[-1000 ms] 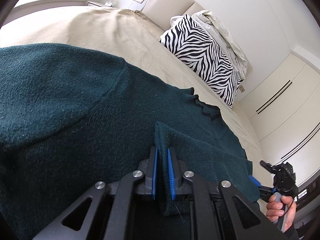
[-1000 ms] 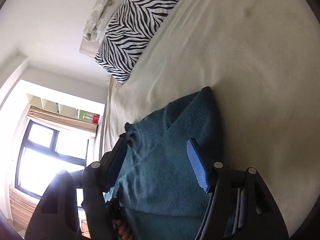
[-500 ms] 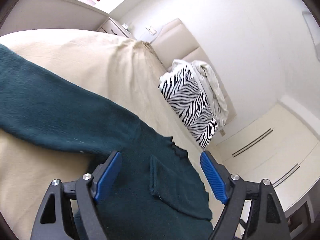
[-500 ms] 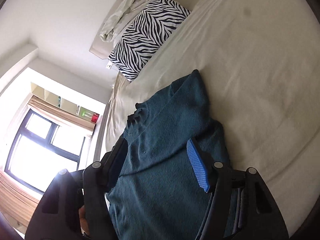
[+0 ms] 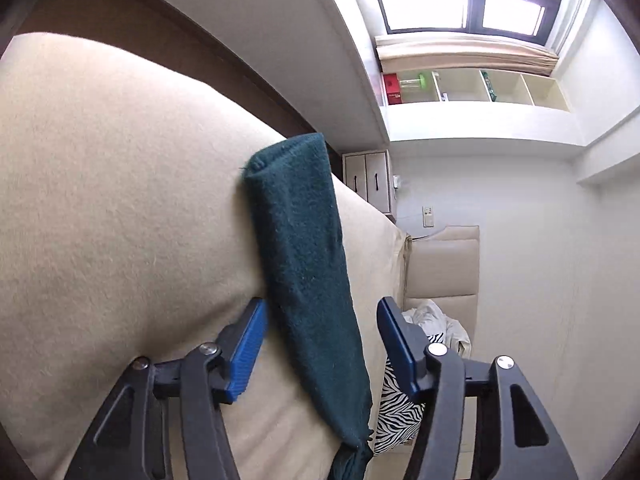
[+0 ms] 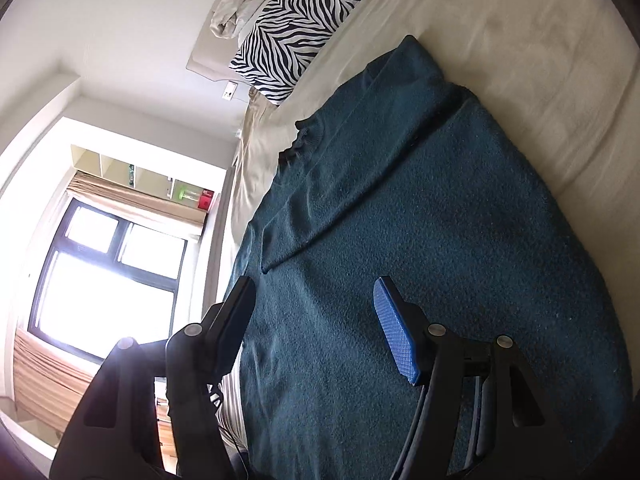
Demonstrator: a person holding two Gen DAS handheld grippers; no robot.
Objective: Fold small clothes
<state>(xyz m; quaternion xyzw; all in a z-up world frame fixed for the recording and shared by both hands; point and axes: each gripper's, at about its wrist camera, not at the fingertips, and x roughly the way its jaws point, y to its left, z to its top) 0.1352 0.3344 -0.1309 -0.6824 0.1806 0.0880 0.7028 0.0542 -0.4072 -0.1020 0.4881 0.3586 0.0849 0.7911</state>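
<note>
A dark teal knit sweater (image 6: 400, 208) lies flat on the beige bed (image 6: 540, 48), its ruffled neck toward the zebra pillow and one sleeve folded across its body. My right gripper (image 6: 316, 320) is open just above its lower part, holding nothing. In the left wrist view the other sleeve (image 5: 304, 272) stretches out over the bed (image 5: 100, 200), cuff end far away. My left gripper (image 5: 320, 332) is open with the sleeve lying between its jaws, not clamped.
A zebra-print pillow (image 6: 304, 20) with a crumpled white cloth (image 6: 240, 4) lies at the padded headboard (image 5: 444, 264). A window (image 6: 104, 276) and wall shelves (image 5: 472, 86) are beside the bed. A small cabinet (image 5: 370, 180) stands by the bed corner.
My left gripper let go of the folded sleeve, opened, and swung over to the outstretched sleeve. My right gripper stayed open and moved in over the sweater's body.
</note>
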